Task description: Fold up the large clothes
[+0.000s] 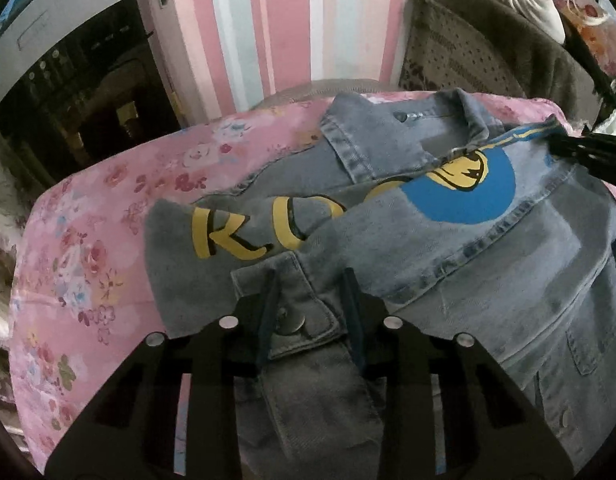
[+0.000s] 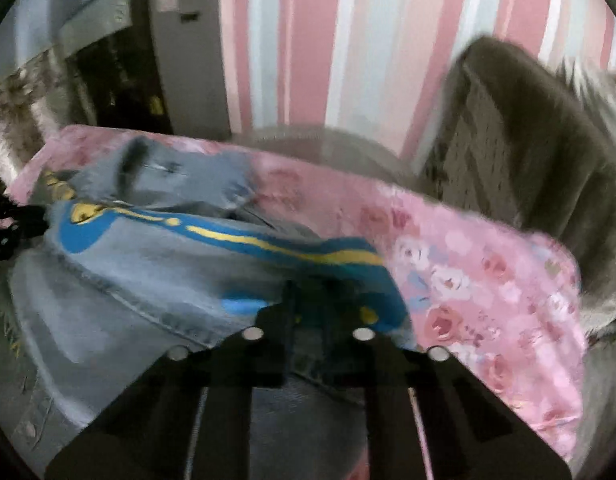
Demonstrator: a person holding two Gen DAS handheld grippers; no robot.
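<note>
A light-blue denim jacket (image 1: 487,264) with yellow letters and a blue-and-yellow print lies on the pink floral sheet (image 1: 80,248), collar at the far side. My left gripper (image 1: 311,280) stands around the buttoned sleeve cuff (image 1: 292,308), fingers (image 1: 268,312) on either side with a gap; the sleeve lies folded across the jacket. My right gripper (image 2: 311,296) shows blurred in its own view, fingers close together on the jacket's blue-and-yellow printed edge (image 2: 292,248). It also shows at the right edge of the left wrist view (image 1: 579,152).
A pink, white and blue striped wall (image 1: 268,24) stands behind the bed. A dark grey padded chair (image 1: 487,40) with clothes on it stands at the back right. A dark cabinet (image 1: 68,92) stands at the back left.
</note>
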